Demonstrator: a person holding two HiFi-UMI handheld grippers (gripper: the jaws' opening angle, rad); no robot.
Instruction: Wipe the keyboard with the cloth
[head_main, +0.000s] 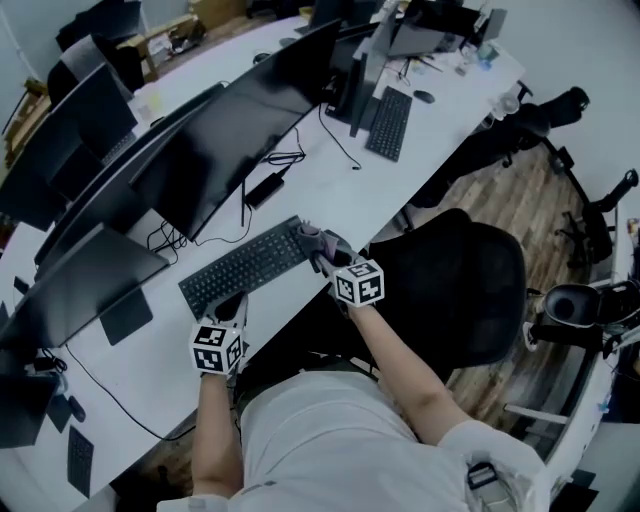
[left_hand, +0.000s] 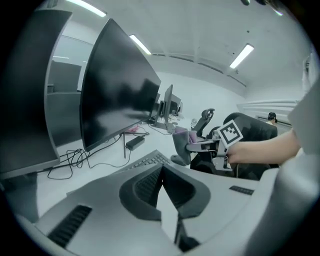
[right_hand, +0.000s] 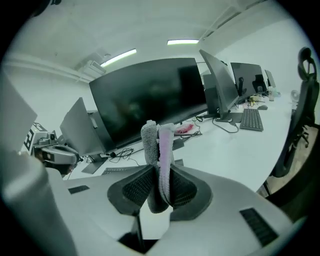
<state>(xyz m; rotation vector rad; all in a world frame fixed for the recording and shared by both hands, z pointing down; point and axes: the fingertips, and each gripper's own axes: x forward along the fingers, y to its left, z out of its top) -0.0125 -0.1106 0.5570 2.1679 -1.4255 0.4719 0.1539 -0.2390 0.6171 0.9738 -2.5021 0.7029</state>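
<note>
Right tongs (head_main: 318, 248) clamp the folded grey-and-pink cloth (right_hand: 159, 145) over the black keyboard's (head_main: 245, 265) right end. Left tongs (head_main: 233, 308), closed and empty, sit at its near edge. Best press lightly, sweeping along the key rows.

Right gripper (head_main: 318, 248) is reaching over a flat black keyboard (head_main: 248, 265).
It is holding a bunched greyish cloth (head_main: 308, 234) at the keyboard's right end.
</note>
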